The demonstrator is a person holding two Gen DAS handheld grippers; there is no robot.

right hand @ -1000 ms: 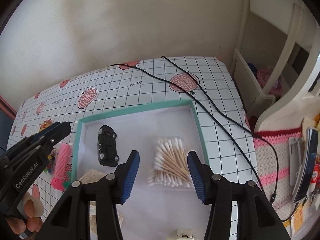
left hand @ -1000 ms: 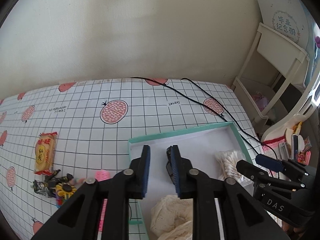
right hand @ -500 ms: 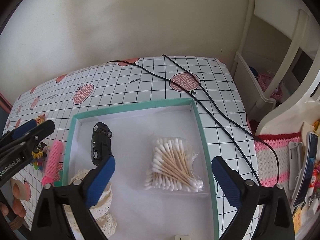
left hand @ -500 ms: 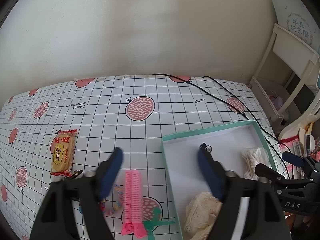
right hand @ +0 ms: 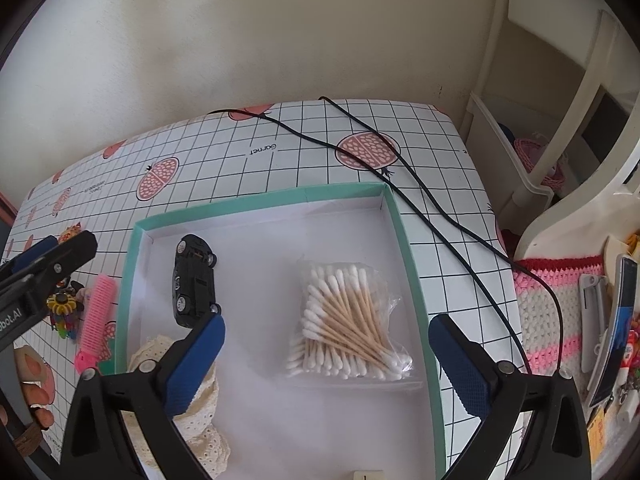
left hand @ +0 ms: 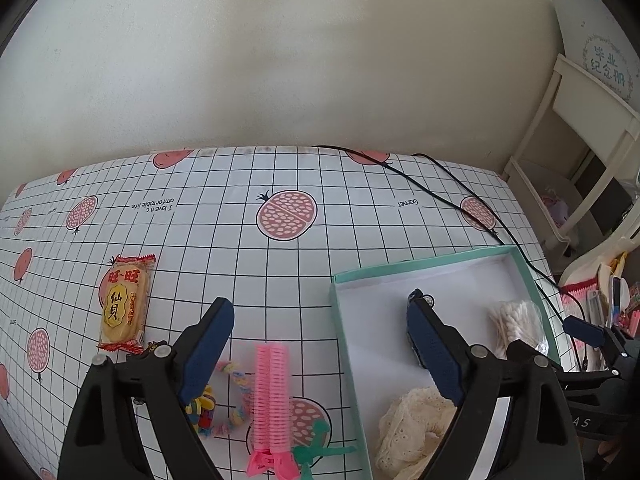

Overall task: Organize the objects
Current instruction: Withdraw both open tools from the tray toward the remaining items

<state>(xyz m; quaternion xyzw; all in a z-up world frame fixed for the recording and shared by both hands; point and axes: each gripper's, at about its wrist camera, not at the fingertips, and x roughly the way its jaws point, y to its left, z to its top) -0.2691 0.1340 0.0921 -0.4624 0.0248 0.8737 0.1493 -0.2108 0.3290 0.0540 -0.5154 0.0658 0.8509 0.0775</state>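
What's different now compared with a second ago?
Both claws opened wide. The left claw let go of the toy car, left it in the box, and swung left over the pink hair roller. Cotton swabs, lace and snack packet stayed put.

One teal tray [right hand: 412, 272], one toy car [right hand: 194, 280], one bag of cotton swabs [right hand: 344, 320], one lace roll [right hand: 188, 428], one pink hair roller [left hand: 270, 396], one snack packet [left hand: 124, 304], two black cables [right hand: 432, 208].
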